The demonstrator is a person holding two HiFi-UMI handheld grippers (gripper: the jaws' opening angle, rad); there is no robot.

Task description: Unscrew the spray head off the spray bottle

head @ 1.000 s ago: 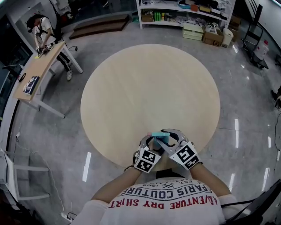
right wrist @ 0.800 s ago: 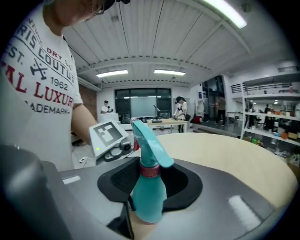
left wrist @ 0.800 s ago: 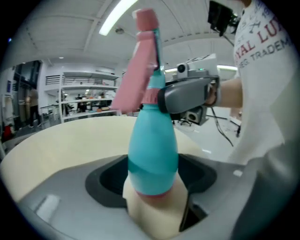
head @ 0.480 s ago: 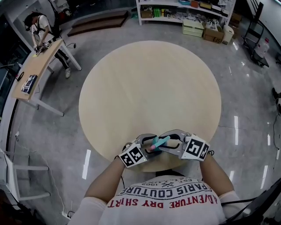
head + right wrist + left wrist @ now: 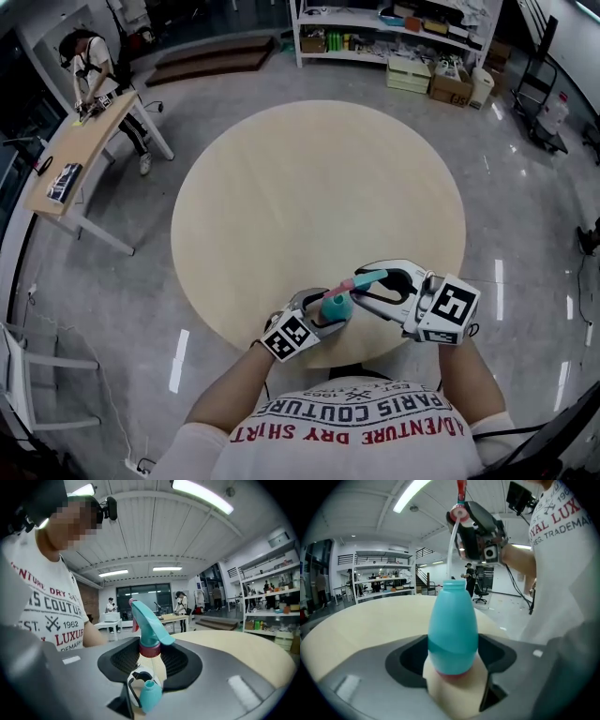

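Observation:
The teal spray bottle stands near the table's front edge with my left gripper shut on its lower body. In the left gripper view the bottle fills the gap between the jaws and its neck is bare. My right gripper is shut on the teal spray head, which is off the bottle, up and to its right. The white dip tube hangs from the head towards the neck. In the right gripper view the head and its red collar sit between the jaws, with the bottle neck below.
The round pale wooden table carries nothing else. A person works at a desk at the far left. Shelves with boxes line the back wall. Shiny grey floor surrounds the table.
The two grippers were close together with the head at the bottle. The right gripper has since drawn the spray head up and to the right, off the neck, while the left stays shut on the bottle.

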